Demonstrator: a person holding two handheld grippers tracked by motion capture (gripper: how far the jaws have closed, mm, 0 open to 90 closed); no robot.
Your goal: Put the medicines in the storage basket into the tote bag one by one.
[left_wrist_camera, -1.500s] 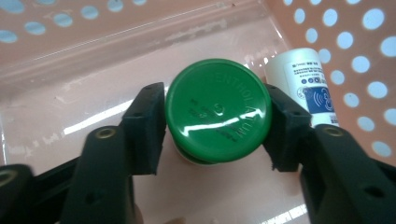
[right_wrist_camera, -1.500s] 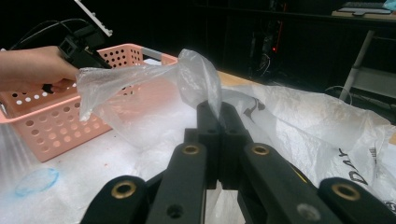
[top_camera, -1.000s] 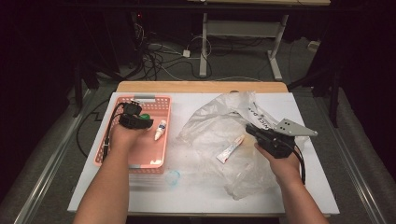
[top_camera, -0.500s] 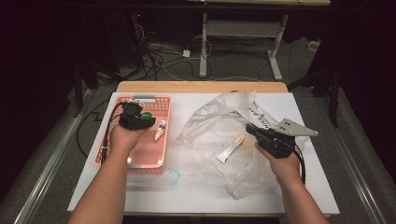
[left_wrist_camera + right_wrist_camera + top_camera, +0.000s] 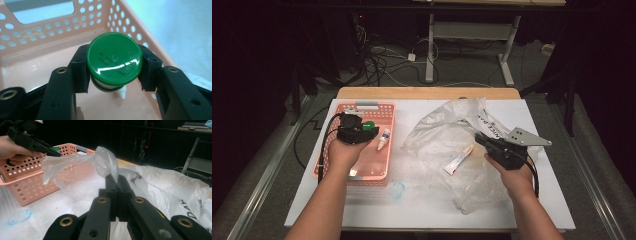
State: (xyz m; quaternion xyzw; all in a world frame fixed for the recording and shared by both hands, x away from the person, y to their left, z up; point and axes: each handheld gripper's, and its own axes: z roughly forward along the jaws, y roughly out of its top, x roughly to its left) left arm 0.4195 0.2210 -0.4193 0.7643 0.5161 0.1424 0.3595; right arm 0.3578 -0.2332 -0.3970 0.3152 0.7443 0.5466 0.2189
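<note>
Left gripper point(image 5: 371, 129) hovers over the far half of the pink perforated basket point(image 5: 384, 172) on the table's left side, jaws about half closed and clamped on a small jar with a green lid point(image 5: 114, 63) – pads press the lid rim from both sides. In the left gripper view the lid faces the camera, the white jar body hanging behind it toward the basket floor; so the jar's axis runs along the gripper's line of sight, lid end toward the hand, base end toward the basket. The jar is short and squat, no real long axis. It sits above the basket floor, not touching floor or walls as far as I can tell.

A small white dropper bottle point(image 5: 383, 139) lies in the basket just right of the left gripper, long axis running near–far, tilted a bit, cap toward the far side.

Right gripper point(image 5: 115, 180) is on the right side of the table, jaws fully closed, pinching a fold of the clear plastic bag point(image 5: 447, 127) and holding it raised. A tube point(image 5: 459, 160) lies on the bag between the two hands, long axis diagonal, near-left to far-right – nearer the right hand.

Judgement: the key relation is jar straight over basket floor, so the placing move is a short drop, then release
</note>
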